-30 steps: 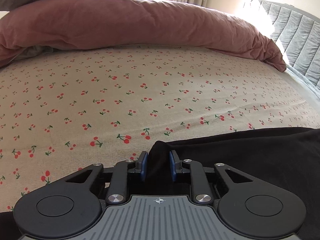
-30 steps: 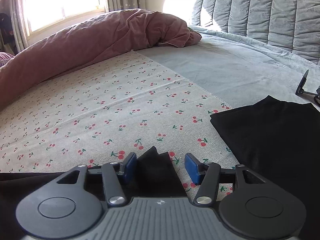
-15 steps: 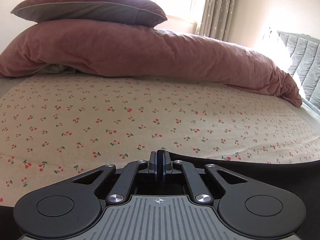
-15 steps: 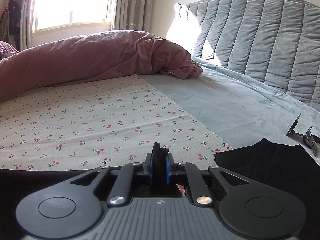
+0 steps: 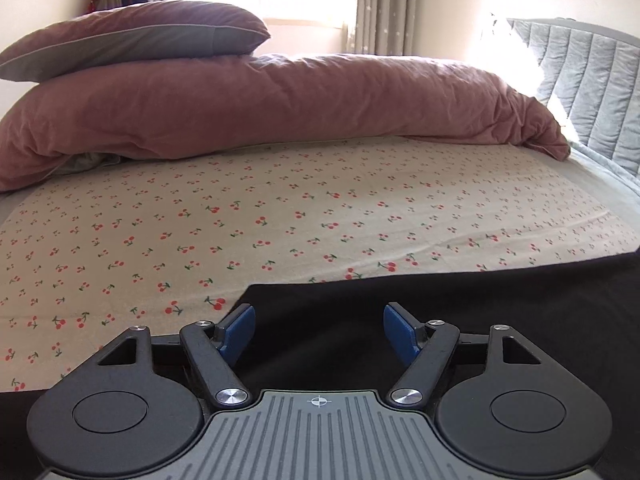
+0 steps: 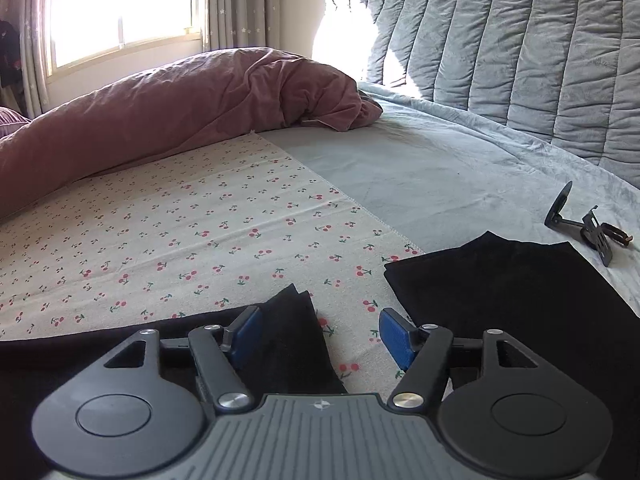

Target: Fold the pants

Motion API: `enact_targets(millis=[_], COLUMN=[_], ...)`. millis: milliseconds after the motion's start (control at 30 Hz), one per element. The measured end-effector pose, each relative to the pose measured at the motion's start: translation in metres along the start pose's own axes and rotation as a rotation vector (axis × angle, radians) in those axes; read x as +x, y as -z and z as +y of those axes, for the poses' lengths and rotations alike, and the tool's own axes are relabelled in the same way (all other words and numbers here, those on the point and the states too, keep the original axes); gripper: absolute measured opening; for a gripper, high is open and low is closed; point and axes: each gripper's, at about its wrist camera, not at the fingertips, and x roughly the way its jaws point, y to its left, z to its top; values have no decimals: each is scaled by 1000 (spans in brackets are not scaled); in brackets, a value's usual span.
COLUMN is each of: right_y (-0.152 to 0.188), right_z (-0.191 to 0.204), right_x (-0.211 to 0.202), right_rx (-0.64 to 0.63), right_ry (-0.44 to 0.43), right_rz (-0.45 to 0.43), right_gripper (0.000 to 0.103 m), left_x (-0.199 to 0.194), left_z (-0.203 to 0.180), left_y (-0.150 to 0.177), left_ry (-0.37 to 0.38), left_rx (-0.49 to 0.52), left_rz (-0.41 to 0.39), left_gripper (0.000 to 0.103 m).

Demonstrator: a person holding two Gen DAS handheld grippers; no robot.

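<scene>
Left gripper (image 5: 318, 334): jaws spread and opening wider, pinching nothing. Black cloth of the pants (image 5: 400, 320) lying below and between the blue pads (image 5: 236, 326), not squeezed.

Right gripper (image 6: 320, 336): jaws also spread and opening wider, nothing pinched. A pointed corner of the pants (image 6: 288, 320) close to the left pad, at about 10 o'clock from the gap, loose on the cherry sheet (image 6: 180, 240).

Pants flat on the bed, along the near edge in both views. Soft, thin, light and floppy, likely to sag and wrinkle when lifted. Best to grab at the edge or a corner, one gripper at each end, both layers together.

Farther off, at 2 o'clock in the right view, a second black cloth (image 6: 520, 288), already folded by the look of it. Beyond that, a small black stand (image 6: 584, 226) on the grey blanket (image 6: 440, 168).

Farthest, at 12 o'clock, a rolled pink duvet (image 5: 280, 108) with a pillow (image 5: 140, 44) on top.
</scene>
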Motion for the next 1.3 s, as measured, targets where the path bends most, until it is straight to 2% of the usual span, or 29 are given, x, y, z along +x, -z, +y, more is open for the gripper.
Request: enact_targets(millis=[267, 400, 600, 667, 700, 733, 767, 833, 900, 967, 1000, 1067, 1100, 1133, 1300], right_y=[37, 55, 75, 78, 78, 78, 77, 75, 73, 78, 78, 75, 74, 73, 65], right_z=[-22, -38, -53, -53, -53, -56, -57, -53, -52, -50, -45, -36, -32, -29, -7], right_x=[-46, -57, -39, -37, -37, -37, -38, -48, -50, -33, -31, -39, -43, -47, -73], right_rx=[70, 155, 333, 365, 380, 402, 407, 349, 333, 302, 261, 198, 181, 169, 75], right_ry=[-33, -22, -59, -42, -37, -42, -47, -4, 19, 35, 44, 76, 95, 104, 73], right_rz=[144, 177, 261, 235, 220, 207, 192, 124, 111, 183, 183, 170, 159, 142, 65], right_gripper=[65, 65, 59, 46, 25, 12, 11, 8, 8, 8, 9, 19, 30, 36, 52], left_x=[-40, -48, -50, -53, -54, -54, -55, -58, -62, -65, -68, -74, -78, -82, -104], left_z=[-49, -59, -57, -56, -56, -56, -55, -54, -53, -52, -51, -46, -42, -39, -13], left_y=[42, 63, 81, 85, 86, 87, 89, 91, 94, 97, 99, 100, 101, 101, 100], left_ry=[142, 166, 167, 166, 165, 166, 167, 177, 188, 190, 191, 183, 172, 156, 10], left_rx=[114, 155, 146, 164, 169, 175, 182, 191, 213, 231, 227, 204, 188, 171, 57], left_rz=[104, 139, 180, 172, 170, 170, 169, 174, 186, 191, 194, 199, 197, 189, 141], left_gripper=[73, 73, 73, 73, 73, 73, 73, 73, 73, 73, 73, 73, 73, 73, 75])
